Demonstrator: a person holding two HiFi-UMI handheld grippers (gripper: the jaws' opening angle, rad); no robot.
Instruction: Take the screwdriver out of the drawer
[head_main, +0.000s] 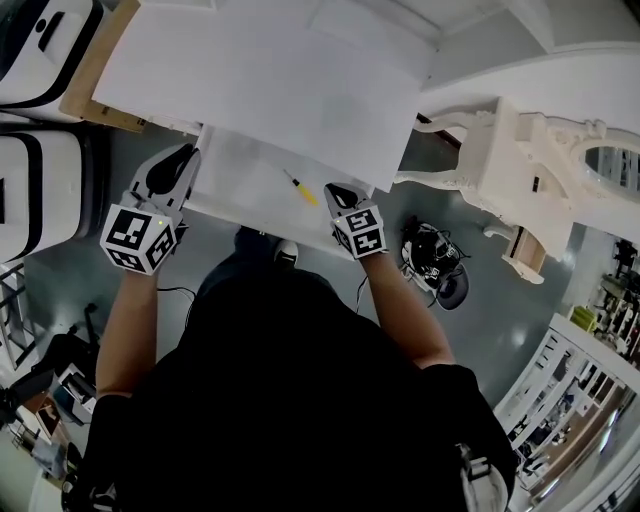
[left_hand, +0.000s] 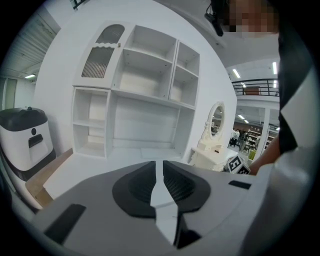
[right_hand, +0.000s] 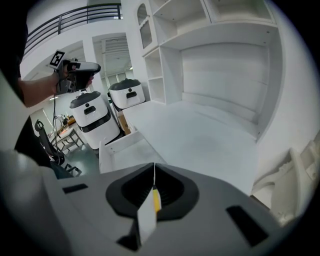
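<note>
A yellow-handled screwdriver (head_main: 300, 188) lies in the open white drawer (head_main: 240, 170) under the front edge of the white desk (head_main: 260, 70). My right gripper (head_main: 338, 190) hovers just right of the screwdriver, tilted down, jaws shut and holding nothing. In the right gripper view the yellow handle (right_hand: 156, 200) shows through the slit behind the closed tips, with the drawer (right_hand: 125, 150) beyond. My left gripper (head_main: 172, 168) is at the drawer's left corner. Its jaws stand a narrow gap apart with nothing between them (left_hand: 163, 167).
A white shelf unit (left_hand: 145, 95) stands on the desk's back. White machines (head_main: 40, 60) stand on the floor to the left. An ornate white vanity with a mirror (head_main: 540, 160) is to the right, with a cable bundle (head_main: 435, 262) on the floor.
</note>
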